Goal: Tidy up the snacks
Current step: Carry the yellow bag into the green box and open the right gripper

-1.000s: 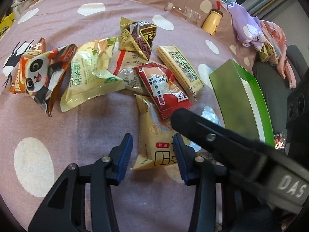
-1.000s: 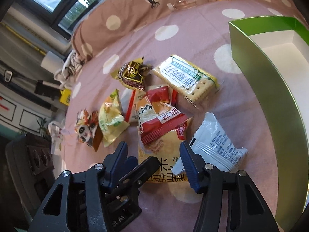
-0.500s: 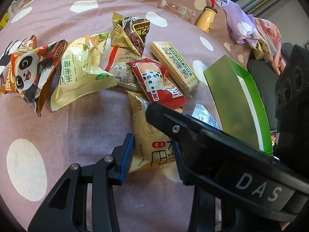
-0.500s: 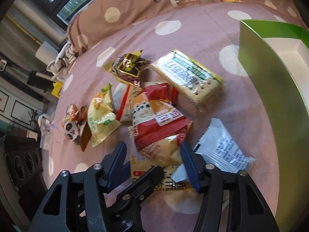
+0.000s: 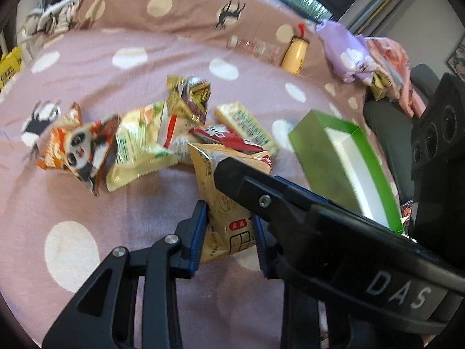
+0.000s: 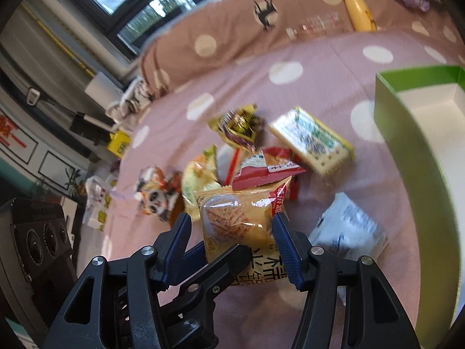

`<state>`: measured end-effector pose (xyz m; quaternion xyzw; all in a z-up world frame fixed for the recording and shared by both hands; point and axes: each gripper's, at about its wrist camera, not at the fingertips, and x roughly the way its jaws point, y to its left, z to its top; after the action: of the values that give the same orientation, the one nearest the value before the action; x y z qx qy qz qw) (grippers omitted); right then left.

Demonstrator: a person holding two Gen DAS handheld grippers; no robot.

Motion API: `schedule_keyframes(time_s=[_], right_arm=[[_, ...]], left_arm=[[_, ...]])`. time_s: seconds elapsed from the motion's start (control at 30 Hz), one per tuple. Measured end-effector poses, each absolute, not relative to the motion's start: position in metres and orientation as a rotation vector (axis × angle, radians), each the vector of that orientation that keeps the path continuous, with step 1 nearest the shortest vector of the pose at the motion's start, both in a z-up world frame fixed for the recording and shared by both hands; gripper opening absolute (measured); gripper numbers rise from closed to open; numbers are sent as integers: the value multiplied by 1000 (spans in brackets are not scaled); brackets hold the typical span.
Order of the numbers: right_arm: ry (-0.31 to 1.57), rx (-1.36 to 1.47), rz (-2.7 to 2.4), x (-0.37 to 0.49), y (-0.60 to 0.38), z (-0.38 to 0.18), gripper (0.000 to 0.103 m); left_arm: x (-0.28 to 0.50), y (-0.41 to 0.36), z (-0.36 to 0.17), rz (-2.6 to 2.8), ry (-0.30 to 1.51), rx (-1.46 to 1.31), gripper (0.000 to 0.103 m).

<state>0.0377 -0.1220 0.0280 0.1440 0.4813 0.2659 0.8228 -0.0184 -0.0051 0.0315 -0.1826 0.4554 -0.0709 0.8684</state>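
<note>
Both of your grippers meet on one tan snack pack [image 5: 223,203]. Your left gripper [image 5: 228,237] has just been closing and clamps its lower end; your right gripper [image 6: 232,244] straddles it, though you can't tell if those pads press. Beyond it the red packet [image 6: 267,174], cracker pack [image 6: 315,144] and panda bag [image 5: 77,152] lie on the dotted bedspread [image 5: 87,203], the green box [image 6: 407,133] to the right.
</note>
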Motion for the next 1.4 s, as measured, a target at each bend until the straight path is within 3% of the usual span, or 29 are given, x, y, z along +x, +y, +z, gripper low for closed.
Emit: schedule_keyframes(time_s=[0.7,1.4], right_arm=[[730,520,463,8,-235,91,61],[786,762,182,18,-349,38,61]], left_arm=[[-17,-104,99,-296,709,-125,29],[28,-214,63,-555,850,-8,28]])
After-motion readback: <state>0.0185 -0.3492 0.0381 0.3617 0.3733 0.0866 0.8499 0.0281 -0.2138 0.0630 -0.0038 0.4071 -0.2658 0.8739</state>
